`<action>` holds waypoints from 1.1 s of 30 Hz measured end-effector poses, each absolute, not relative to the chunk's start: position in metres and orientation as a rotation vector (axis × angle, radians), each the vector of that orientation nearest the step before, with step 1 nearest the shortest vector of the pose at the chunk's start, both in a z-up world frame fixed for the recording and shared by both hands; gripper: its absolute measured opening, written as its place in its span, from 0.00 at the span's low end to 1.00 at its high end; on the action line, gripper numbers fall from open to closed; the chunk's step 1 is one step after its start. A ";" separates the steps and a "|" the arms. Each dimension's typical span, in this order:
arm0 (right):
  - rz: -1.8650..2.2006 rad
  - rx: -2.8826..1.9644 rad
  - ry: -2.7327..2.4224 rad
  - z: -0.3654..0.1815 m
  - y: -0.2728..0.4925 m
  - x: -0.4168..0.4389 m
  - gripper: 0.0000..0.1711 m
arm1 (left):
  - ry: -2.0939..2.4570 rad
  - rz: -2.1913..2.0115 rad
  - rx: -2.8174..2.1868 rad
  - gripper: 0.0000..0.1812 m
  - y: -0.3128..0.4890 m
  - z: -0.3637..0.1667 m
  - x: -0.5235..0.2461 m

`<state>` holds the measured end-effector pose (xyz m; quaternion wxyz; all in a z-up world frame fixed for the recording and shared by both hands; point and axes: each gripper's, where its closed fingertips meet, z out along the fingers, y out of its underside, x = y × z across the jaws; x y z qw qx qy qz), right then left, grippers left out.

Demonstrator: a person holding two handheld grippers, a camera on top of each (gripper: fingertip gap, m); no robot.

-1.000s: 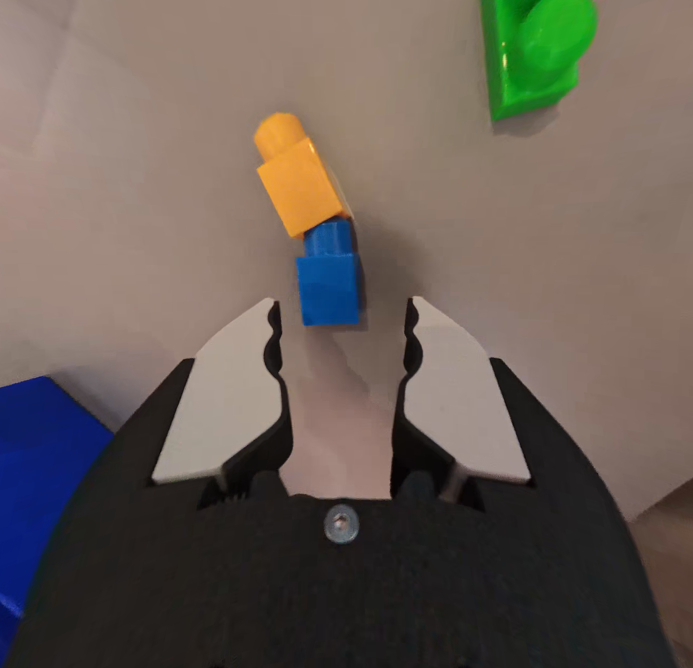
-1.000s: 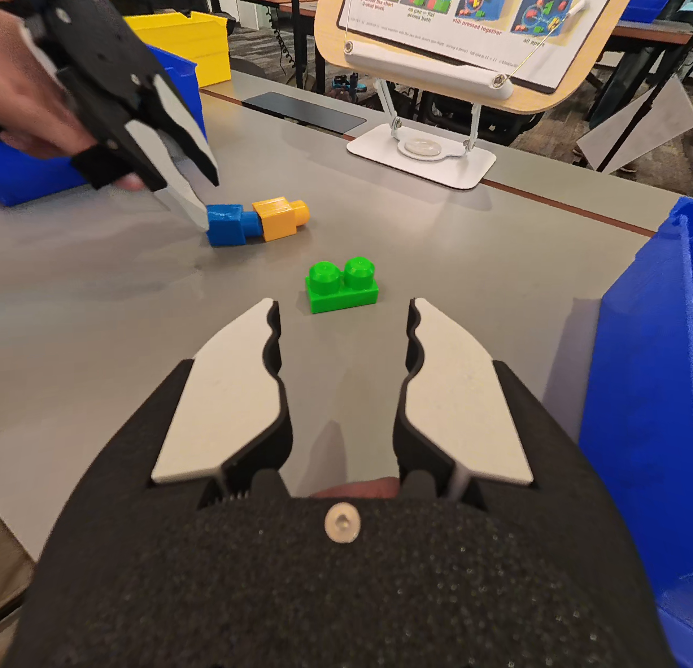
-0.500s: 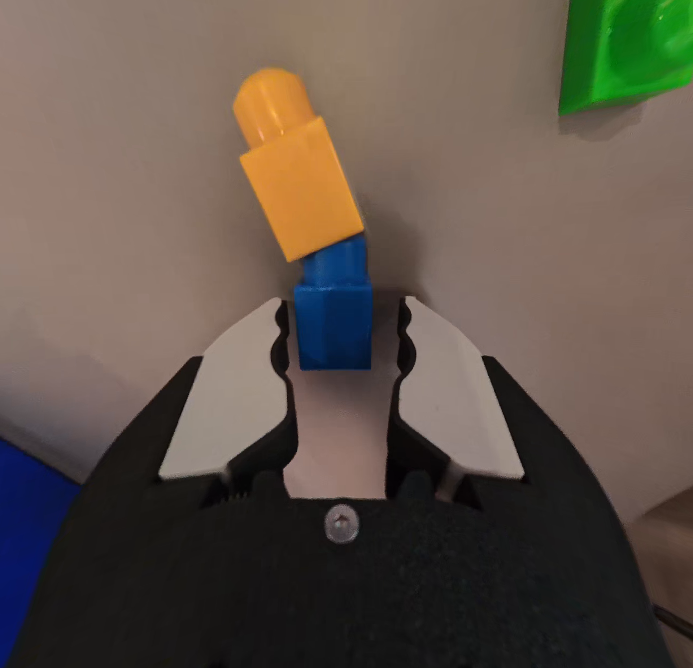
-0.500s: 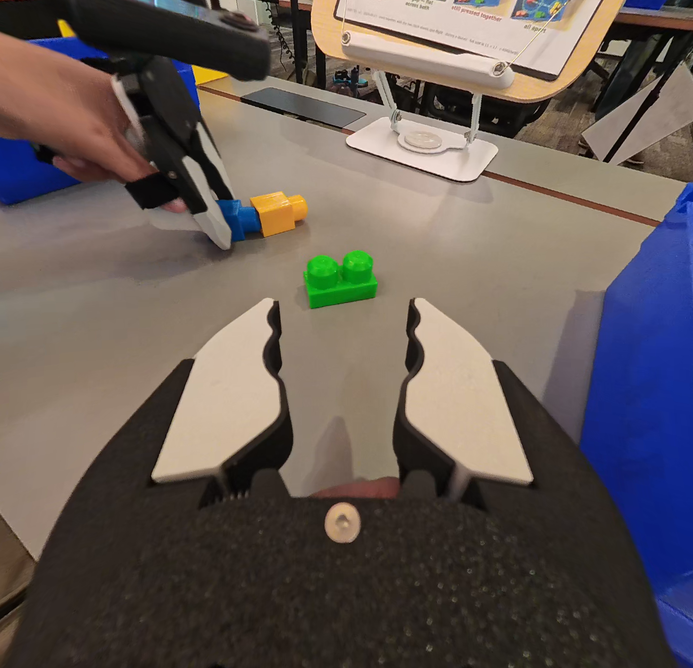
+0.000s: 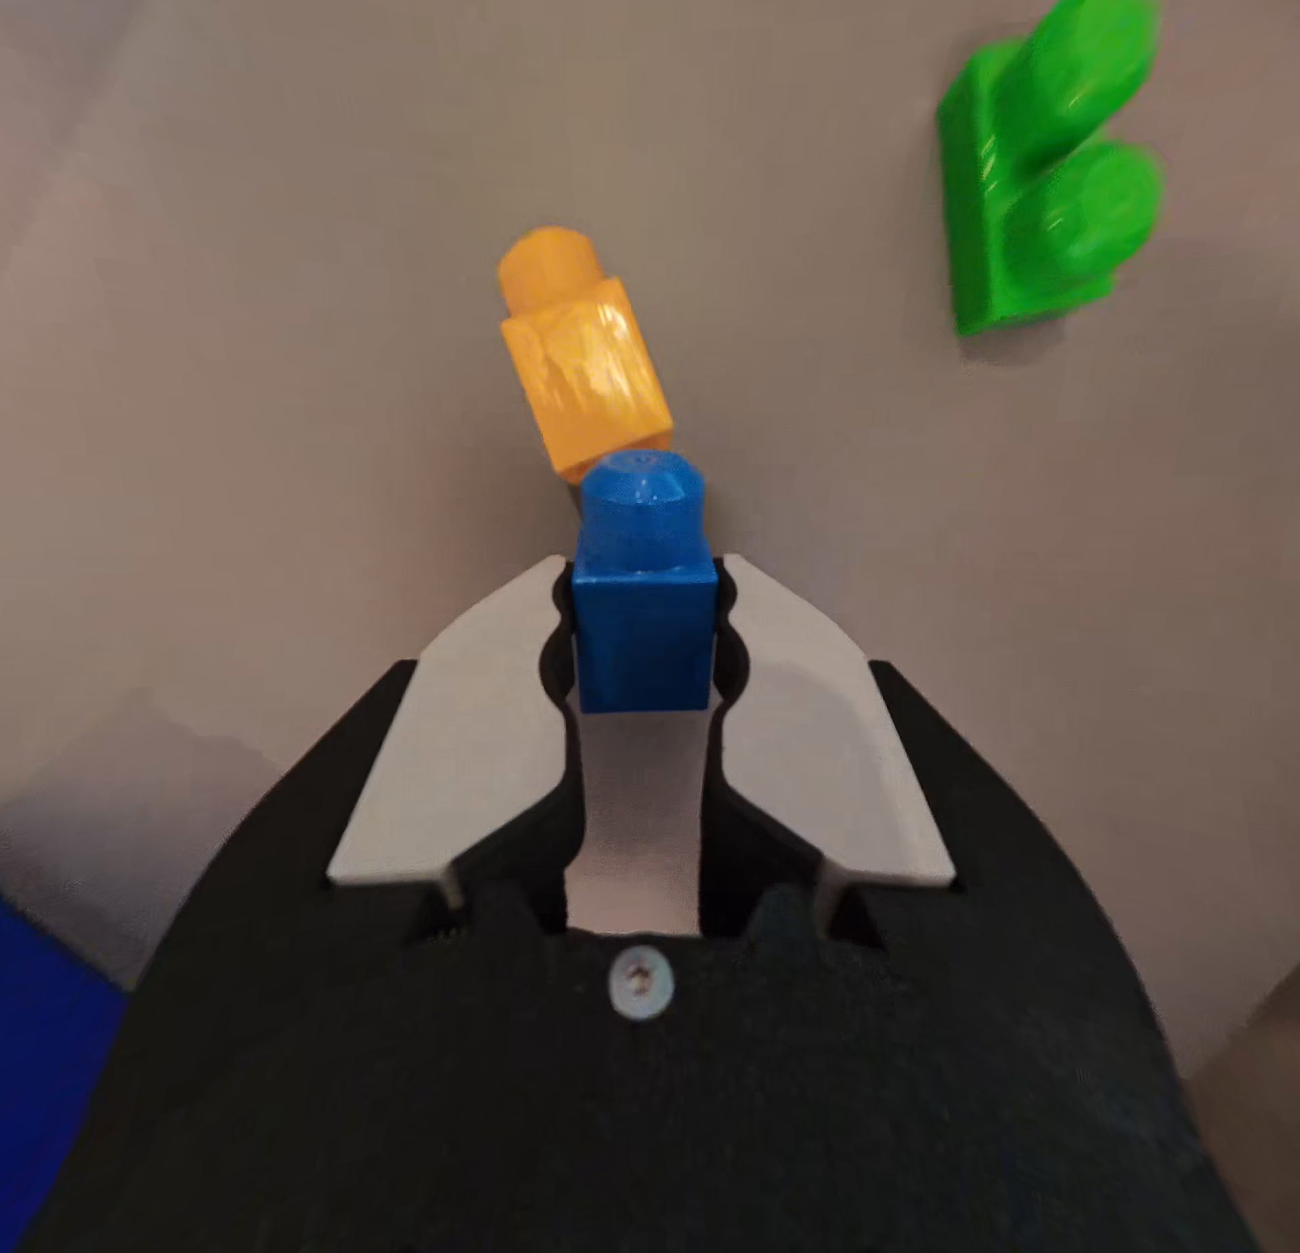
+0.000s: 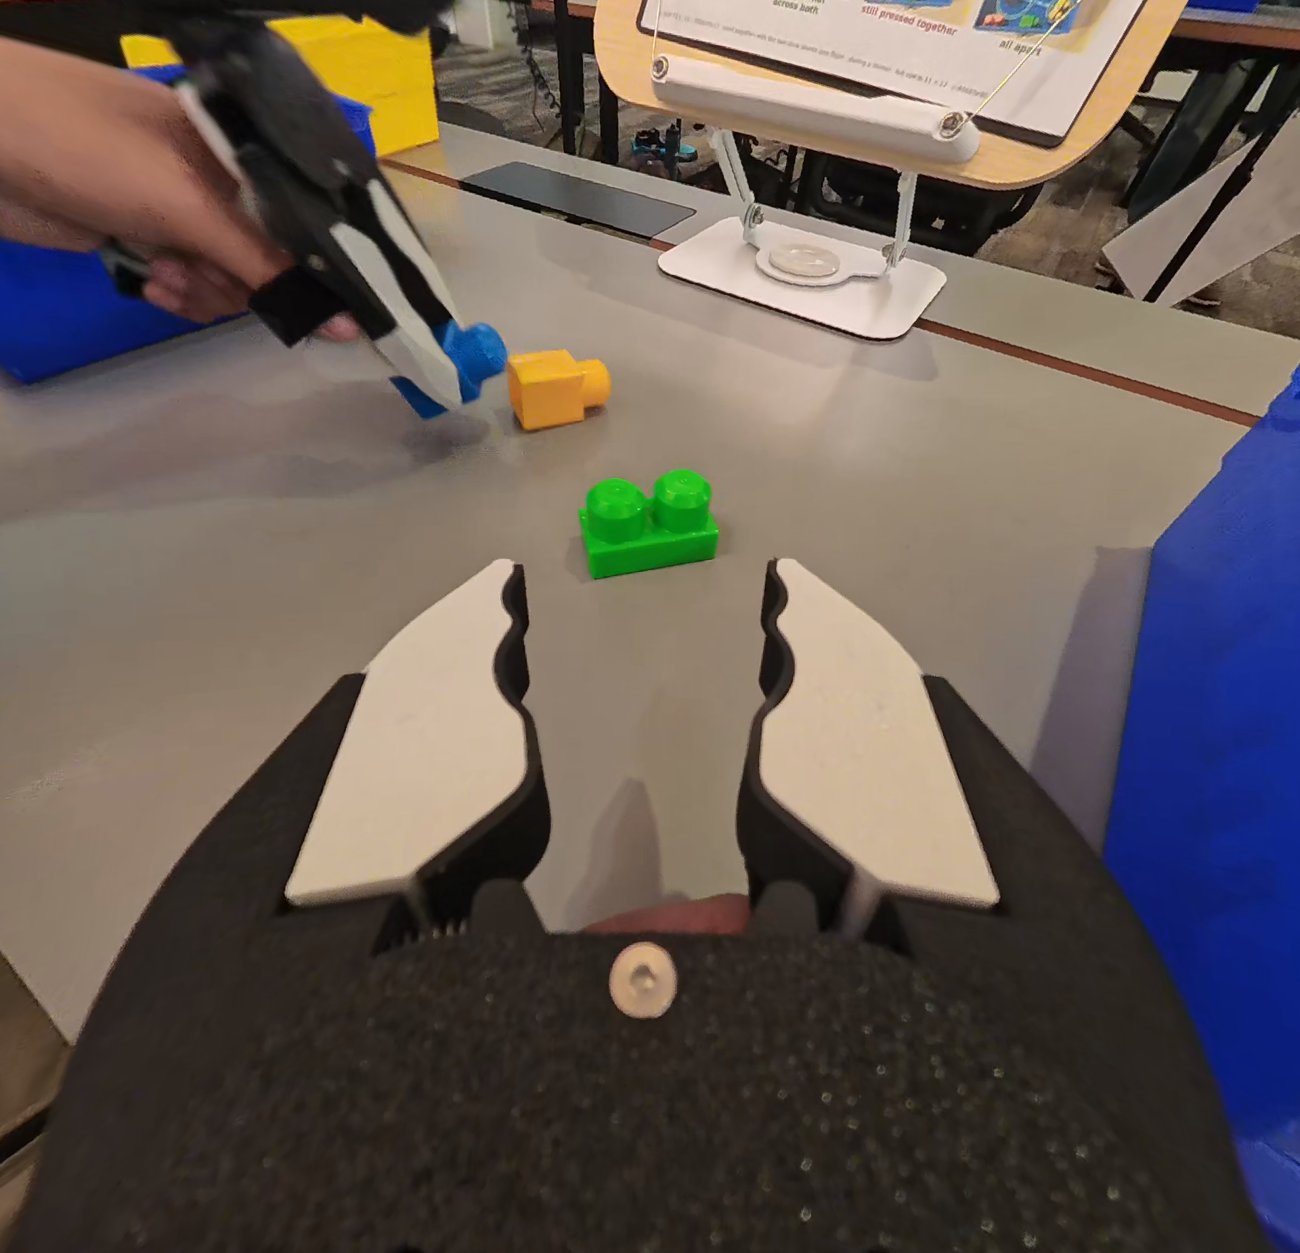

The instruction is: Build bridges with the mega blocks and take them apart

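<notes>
My left gripper [image 5: 644,572] is shut on a small blue one-stud block [image 5: 641,628] and holds it just off the grey table [image 6: 879,460]; both also show in the right wrist view, the gripper [image 6: 440,375] and the blue block [image 6: 475,358]. An orange one-stud block [image 5: 587,382] lies on its side just beyond the blue stud, apart from it, and shows in the right wrist view too [image 6: 552,386]. A green two-stud block [image 6: 647,526] stands upright on the table ahead of my right gripper [image 6: 644,576], which is open and empty. The green block also appears in the left wrist view [image 5: 1041,164].
A blue bin [image 6: 1224,762] stands close on the right. Another blue bin [image 6: 49,305] and a yellow bin [image 6: 380,73] are at the far left. An instruction board on a white stand [image 6: 809,270] is at the back. A hand [image 6: 105,185] holds the left gripper. The left gripper's tips are roughly 25 cm from the right gripper's.
My left gripper closed on the blue block and lifted it, pulling it free of the orange block, which stayed on the table. My right gripper has not moved.
</notes>
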<state>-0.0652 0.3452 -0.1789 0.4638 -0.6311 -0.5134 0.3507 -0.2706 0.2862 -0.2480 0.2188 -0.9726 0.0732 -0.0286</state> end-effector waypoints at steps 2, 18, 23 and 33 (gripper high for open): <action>0.863 -1.554 -1.264 -0.180 0.345 -0.066 0.37 | 0.075 -0.093 -2.508 0.20 0.285 -0.236 -0.276; 0.852 -1.549 -1.269 -0.180 0.343 -0.067 0.37 | -0.239 -0.141 -2.088 0.20 0.280 -0.232 -0.307; 0.855 -1.544 -1.268 -0.179 0.343 -0.066 0.37 | -0.238 -0.159 -2.212 0.20 0.281 -0.251 -0.302; 0.857 -1.542 -1.268 -0.178 0.343 -0.065 0.37 | -0.195 -0.125 -2.224 0.20 0.278 -0.252 -0.297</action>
